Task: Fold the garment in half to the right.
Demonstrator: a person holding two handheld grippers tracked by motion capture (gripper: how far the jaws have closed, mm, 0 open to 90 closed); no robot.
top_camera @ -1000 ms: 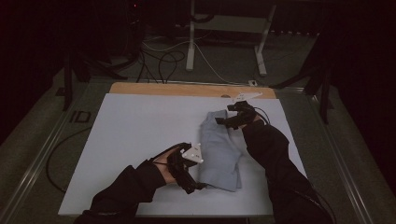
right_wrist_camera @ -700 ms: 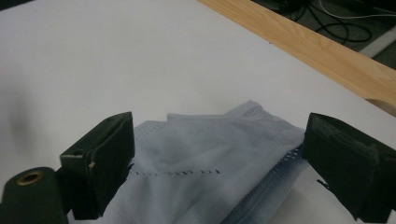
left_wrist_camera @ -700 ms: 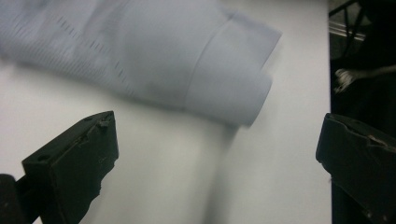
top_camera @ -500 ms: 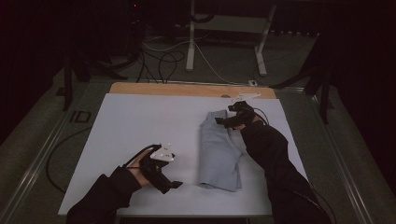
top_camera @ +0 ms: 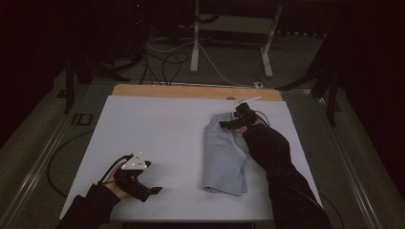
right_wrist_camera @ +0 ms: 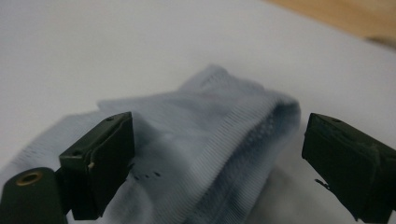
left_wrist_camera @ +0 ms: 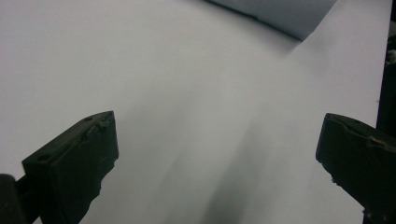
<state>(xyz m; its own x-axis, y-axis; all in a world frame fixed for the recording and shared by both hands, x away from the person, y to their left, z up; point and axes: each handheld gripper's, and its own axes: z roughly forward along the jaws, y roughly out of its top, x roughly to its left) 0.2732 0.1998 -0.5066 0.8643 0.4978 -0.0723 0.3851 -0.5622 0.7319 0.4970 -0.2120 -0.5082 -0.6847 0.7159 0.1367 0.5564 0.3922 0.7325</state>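
Your left gripper (top_camera: 152, 191) sits low over the bare white table cover (top_camera: 157, 133) near its front left corner, well apart from the work. Its jaws stand wide apart with nothing between them; in the left gripper view only a corner of the cloth (left_wrist_camera: 280, 14) appears far ahead.

Toward the middle right lies the pale blue folded garment (top_camera: 225, 155), a long narrow stack running from the far part of the cover toward you, flat and slightly rumpled at its near end.

Your right gripper (top_camera: 224, 125) is at the garment's far end, jaws spread wide on either side of the ribbed, rolled edge (right_wrist_camera: 243, 135) but not closed on it.

Judging by the knit and the soft roll, the garment is light, limp and stretchy; it will likely sag and unfold if lifted by one layer. Pinch through the whole thick ribbed fold at the far end, and bring your left gripper across to the near end for support.
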